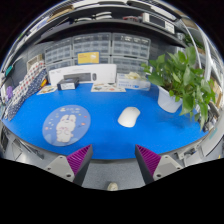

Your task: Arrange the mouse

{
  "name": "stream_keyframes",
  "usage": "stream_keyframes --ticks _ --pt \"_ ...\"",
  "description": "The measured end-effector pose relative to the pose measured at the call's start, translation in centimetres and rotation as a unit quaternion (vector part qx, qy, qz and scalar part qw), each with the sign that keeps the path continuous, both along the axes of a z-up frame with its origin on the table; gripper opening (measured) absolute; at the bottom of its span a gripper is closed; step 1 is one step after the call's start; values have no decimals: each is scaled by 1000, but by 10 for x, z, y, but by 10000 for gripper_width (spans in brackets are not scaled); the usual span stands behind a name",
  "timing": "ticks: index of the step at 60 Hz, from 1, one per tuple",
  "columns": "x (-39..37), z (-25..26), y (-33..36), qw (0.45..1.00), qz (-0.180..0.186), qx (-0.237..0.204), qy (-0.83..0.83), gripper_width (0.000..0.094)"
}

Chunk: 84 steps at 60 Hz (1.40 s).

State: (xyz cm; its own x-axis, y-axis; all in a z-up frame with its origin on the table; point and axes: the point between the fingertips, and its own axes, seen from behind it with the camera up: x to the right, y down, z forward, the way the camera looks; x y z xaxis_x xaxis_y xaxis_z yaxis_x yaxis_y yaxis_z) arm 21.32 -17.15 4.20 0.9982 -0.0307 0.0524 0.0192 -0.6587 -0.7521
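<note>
While the hand-held gripper [114, 160] hangs above the near edge of the blue tabletop [40, 135] with its purple-padded fingers [80, 158] spread wide and holding nothing, the approach looks not yet begun. A white, rounded plastic computer mouse [128, 116] lies well beyond the fingers, right of a round pale patterned mouse mat [66, 125] and short of a green potted plant [183, 75]. Its long axis slants from near-left to far-right; which end is the front I cannot tell. Next, the fingers likely need to travel forward and straddle its narrow sides.
</note>
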Motion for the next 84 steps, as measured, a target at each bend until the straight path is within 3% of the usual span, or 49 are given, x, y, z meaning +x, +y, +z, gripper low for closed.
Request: stream_keyframes --ticks 15,34,45,57,84 --pt "53 -33 69 1000 -2 -26 17 858" --pt "55 -46 149 997 50 -46 32 862" --pt "49 -51 183 994 80 -56 38 806" --pt "48 -53 209 993 88 -68 27 649" --pt "45 -52 207 996 46 -61 36 392"
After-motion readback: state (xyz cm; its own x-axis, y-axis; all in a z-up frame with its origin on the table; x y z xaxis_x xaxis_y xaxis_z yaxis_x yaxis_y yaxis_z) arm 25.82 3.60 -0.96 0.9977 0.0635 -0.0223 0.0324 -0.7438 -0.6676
